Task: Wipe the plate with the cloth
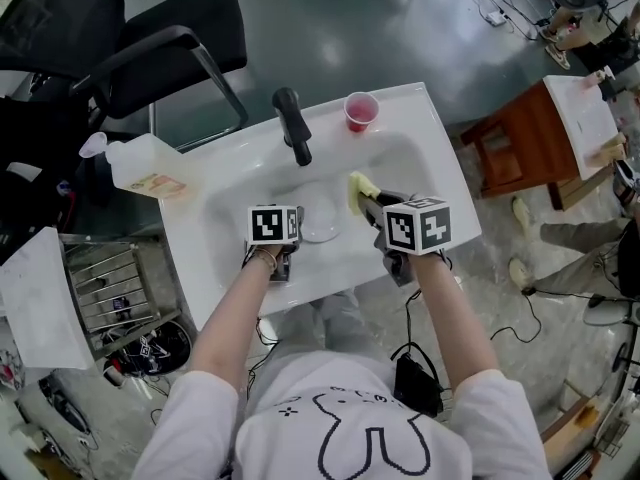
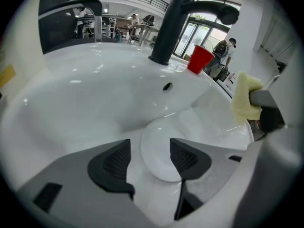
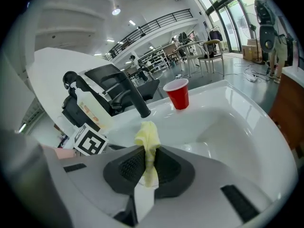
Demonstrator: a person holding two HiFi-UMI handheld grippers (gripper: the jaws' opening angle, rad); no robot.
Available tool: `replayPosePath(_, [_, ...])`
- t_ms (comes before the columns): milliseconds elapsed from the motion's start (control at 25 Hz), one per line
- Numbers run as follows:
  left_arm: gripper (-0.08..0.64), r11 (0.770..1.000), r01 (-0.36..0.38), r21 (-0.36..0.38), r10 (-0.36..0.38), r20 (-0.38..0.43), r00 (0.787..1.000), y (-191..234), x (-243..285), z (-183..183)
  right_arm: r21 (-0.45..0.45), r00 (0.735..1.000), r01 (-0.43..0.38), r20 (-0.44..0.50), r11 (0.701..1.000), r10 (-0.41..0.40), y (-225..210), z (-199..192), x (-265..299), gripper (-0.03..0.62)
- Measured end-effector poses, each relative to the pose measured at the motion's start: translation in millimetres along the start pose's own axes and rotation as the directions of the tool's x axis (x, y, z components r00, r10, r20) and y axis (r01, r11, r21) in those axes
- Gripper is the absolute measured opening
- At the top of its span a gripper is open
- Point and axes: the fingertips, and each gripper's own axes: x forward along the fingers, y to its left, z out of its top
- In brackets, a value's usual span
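Note:
A white plate point(image 1: 318, 218) lies in the white sink basin point(image 1: 400, 158). In the left gripper view the plate point(image 2: 159, 146) shows below and between the jaws of my left gripper point(image 2: 149, 158), which is open and not touching it. My left gripper point(image 1: 290, 232) hovers at the plate's left edge. My right gripper point(image 1: 372, 205) is shut on a yellow cloth point(image 1: 361, 189) just right of the plate, above the basin. In the right gripper view the cloth point(image 3: 148, 137) sticks up from between the closed pads of that gripper point(image 3: 146, 163). The cloth point(image 2: 244, 96) also appears at the right of the left gripper view.
A black faucet point(image 1: 292, 125) stands at the back of the sink, with a red cup point(image 1: 360, 111) to its right on the rim. A soap bottle point(image 1: 145, 166) lies at the sink's left edge. A metal rack point(image 1: 110, 288) stands left, a wooden stool point(image 1: 520, 138) right.

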Motion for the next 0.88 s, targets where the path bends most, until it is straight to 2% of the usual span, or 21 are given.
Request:
replayPosePath(280, [0.253,0.998,-0.034,0.061,0.026,0.127,0.992,6.1,-47.9,36.9,-0.072,0.998,0.027,0.054,0.997,-0.024,17.3,21.2,-11.5,0.051])
replayPosePath(520, [0.253,0.996,-0.056,0.072,0.036,0.246,0.969,9.0,-91.8,73.2,-0.172,0.992,0.065,0.118,0.983,-0.045,38.4,49.0,-32.3,0.051])
replayPosePath(680, [0.253,0.995,-0.059,0.085,0.028,0.330,0.944,8.5,-120.4,99.2,-0.217,0.981,0.088,0.186,0.972,-0.048,50.5,73.5,-52.2,0.051])
replayPosePath(880, [0.253,0.992,-0.097,0.080,0.052,0.442,0.895,14.5,-168.5,128.0,-0.245,0.957,0.124,0.284,0.961,-0.051,65.1,106.3,-79.6,0.051])
